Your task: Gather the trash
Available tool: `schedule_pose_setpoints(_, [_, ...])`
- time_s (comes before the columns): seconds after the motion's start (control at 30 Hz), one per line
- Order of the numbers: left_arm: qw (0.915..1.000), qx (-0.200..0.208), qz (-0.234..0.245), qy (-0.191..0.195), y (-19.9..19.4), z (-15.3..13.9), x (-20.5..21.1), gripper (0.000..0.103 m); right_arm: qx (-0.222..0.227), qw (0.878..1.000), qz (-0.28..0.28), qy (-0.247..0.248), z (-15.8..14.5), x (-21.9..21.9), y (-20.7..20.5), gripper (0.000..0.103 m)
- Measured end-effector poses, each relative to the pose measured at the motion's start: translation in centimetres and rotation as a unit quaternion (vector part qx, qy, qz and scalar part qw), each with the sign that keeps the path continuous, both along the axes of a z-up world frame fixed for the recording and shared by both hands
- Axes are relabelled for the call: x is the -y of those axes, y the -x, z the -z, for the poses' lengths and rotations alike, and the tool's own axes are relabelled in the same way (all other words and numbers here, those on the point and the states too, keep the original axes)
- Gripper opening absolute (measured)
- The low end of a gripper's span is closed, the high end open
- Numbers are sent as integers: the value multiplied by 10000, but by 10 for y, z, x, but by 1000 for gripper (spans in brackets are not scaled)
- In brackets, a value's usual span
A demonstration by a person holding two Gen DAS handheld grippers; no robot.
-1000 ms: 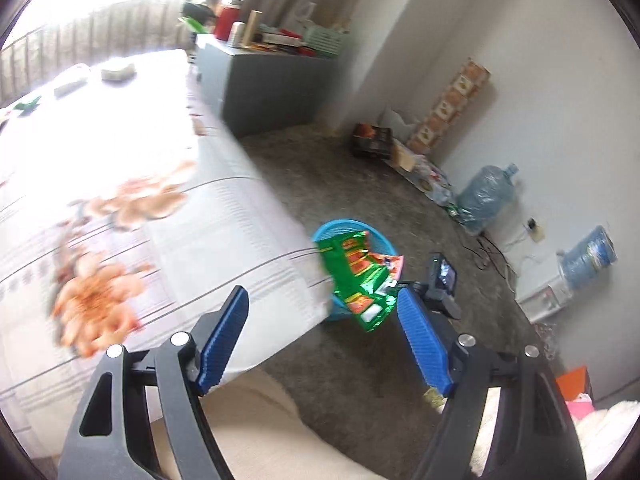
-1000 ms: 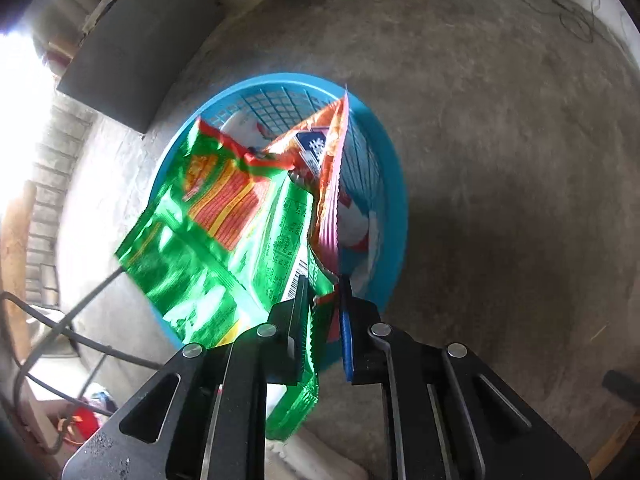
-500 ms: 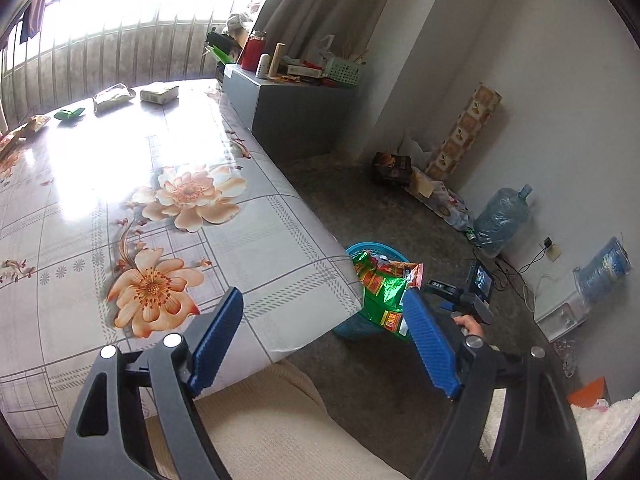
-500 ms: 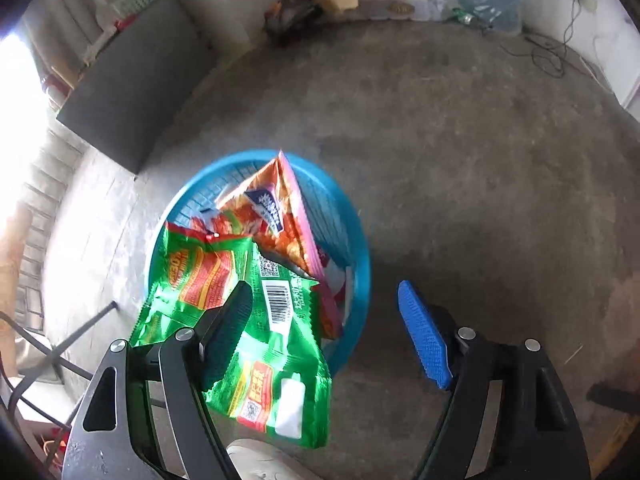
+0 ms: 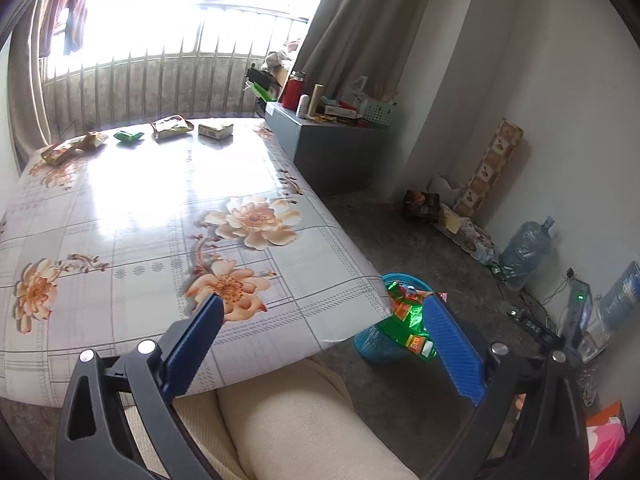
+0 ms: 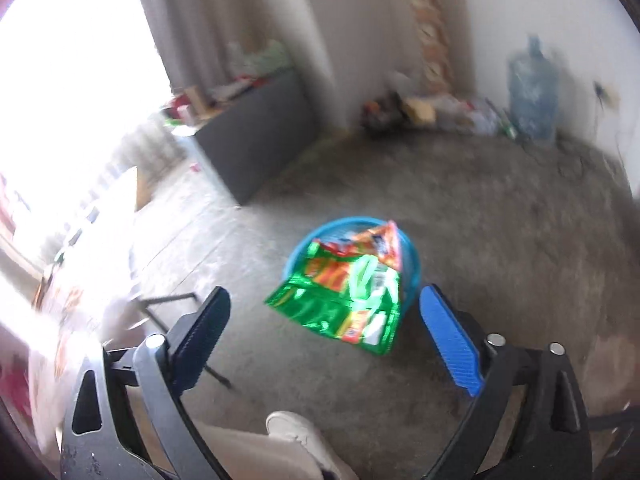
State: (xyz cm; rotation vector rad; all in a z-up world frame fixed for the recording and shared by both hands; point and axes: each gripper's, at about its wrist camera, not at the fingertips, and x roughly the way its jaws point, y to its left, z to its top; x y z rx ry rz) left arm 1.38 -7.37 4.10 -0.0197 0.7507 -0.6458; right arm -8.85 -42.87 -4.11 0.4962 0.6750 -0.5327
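Observation:
A blue plastic basket (image 6: 414,268) stands on the floor beside the table, also in the left wrist view (image 5: 374,344). A green snack bag (image 6: 344,300) hangs over its near rim, with an orange bag (image 6: 380,240) behind it. The green bag also shows in the left wrist view (image 5: 408,320). My right gripper (image 6: 324,332) is open and empty, raised above the basket. My left gripper (image 5: 320,340) is open and empty over the table's near edge. Several wrappers lie at the table's far end: a green one (image 5: 128,136), a yellowish bag (image 5: 172,128), a flat packet (image 5: 216,130), an orange bag (image 5: 74,148).
The flowered table (image 5: 120,220) fills the left. A grey cabinet (image 5: 332,148) with clutter stands behind it. Water bottles (image 5: 524,252) and boxes line the wall. A cushioned seat (image 5: 288,420) lies under the left gripper. A shoe (image 6: 296,432) shows below the right gripper.
My right gripper opened, let go of the green bag onto the basket, and pulled up and back. My left gripper swung up toward the table.

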Motion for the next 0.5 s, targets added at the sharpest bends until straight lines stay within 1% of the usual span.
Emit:
schedule_pose_setpoints(0.1, [9981,179,-548,-239,4,-5,-13,97,223,9963,-489,667,-37,-52,2,95])
schedule_pose_setpoints(0.17, [9955,268,-864,-286,8,-6,-24,97,278,9918,-684,1045,-51,-84,5,95])
schedule_pose_setpoints(0.23, [9921,381,-1137,-370,13,-8,-34,97,472,9865,-834,1326,-65,-113,8,95])
schedule_pose_setpoints(0.3, [9892,434,-1317,-480,15,-9,-42,97,615,9835,-952,1407,-72,-131,0,95])
schedule_pose_setpoints(0.37, [9870,360,-1459,-573,17,-8,-48,97,592,9828,-1158,1312,-71,-144,-6,95])
schedule_pose_setpoints(0.4, [9847,289,-1584,-661,17,-7,-51,97,515,9820,-1329,1240,-71,-151,-10,95])
schedule_pose_setpoints(0.43, [9829,227,-1678,-728,18,-4,-54,97,341,9818,-1448,1183,-72,-160,-15,95])
schedule_pose_setpoints(0.5, [9795,100,-1823,-846,21,3,-59,97,-64,9802,-1649,1096,-64,-170,-28,95])
